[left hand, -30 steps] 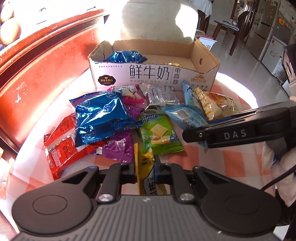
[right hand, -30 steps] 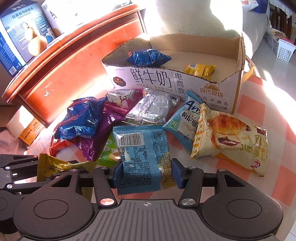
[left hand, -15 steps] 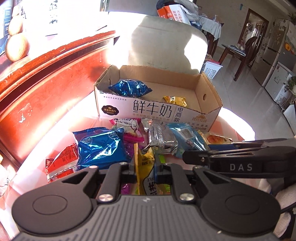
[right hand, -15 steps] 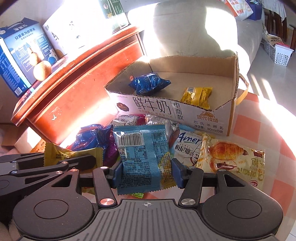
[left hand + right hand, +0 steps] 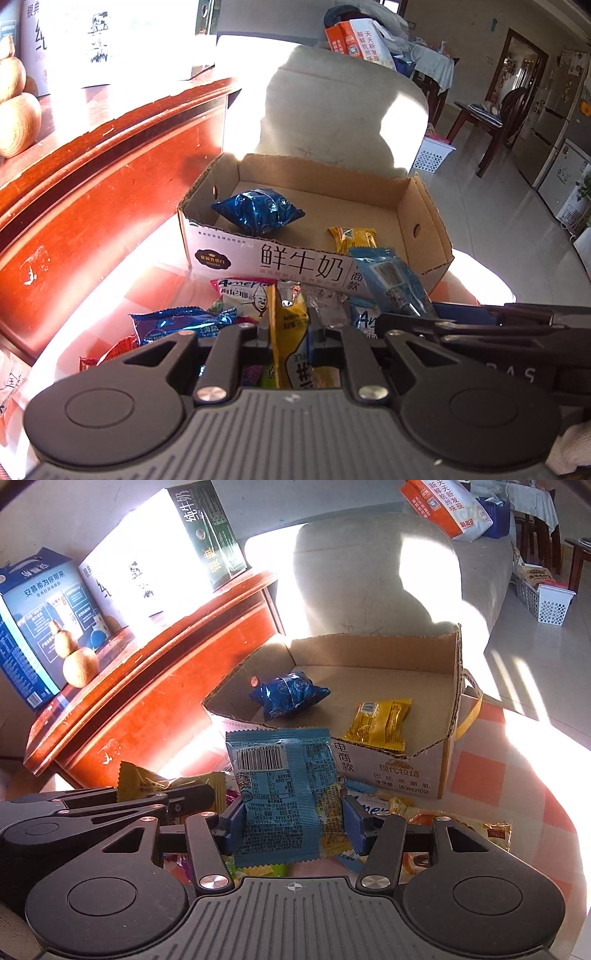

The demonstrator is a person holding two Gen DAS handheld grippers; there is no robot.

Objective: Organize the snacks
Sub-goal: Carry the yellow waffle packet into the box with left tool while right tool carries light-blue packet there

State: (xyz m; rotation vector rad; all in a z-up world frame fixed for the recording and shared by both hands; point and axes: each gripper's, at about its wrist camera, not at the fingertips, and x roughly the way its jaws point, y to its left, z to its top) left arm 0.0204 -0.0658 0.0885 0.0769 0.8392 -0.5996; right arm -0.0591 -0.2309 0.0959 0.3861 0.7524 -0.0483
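Left wrist view: the left claw (image 5: 291,338) is clamped on a yellow snack packet (image 5: 291,332) that stands upright between its fingers, raised above the pile of loose snacks on the worktop (image 5: 110,295). Ahead of it sits the open cardboard box (image 5: 421,218), its white front wall printed with large black characters. Inside the box lie a blue foil packet (image 5: 258,211) near the left end and a small yellow packet (image 5: 352,238) closer to the front wall. To the right, the right claw (image 5: 410,314) reaches in from the side with a light blue packet (image 5: 388,278) held in front of the box's front wall. Below, a pink-edged packet (image 5: 243,295) and a blue wrapper (image 5: 177,325) lie on the worktop.

Right wrist view: the right claw (image 5: 293,821) grips the light blue packet (image 5: 284,790) across its width, barcode side facing the camera, with its top edge level with the front rim of the cardboard box (image 5: 456,686). The blue foil packet (image 5: 288,693) and the small yellow packet (image 5: 380,723) rest apart on the box floor. The left claw (image 5: 199,797) shows at the left with the yellow snack packet (image 5: 136,781) in its grip. A croissant bag (image 5: 476,830) lies on the checked worktop (image 5: 517,775) to the right.
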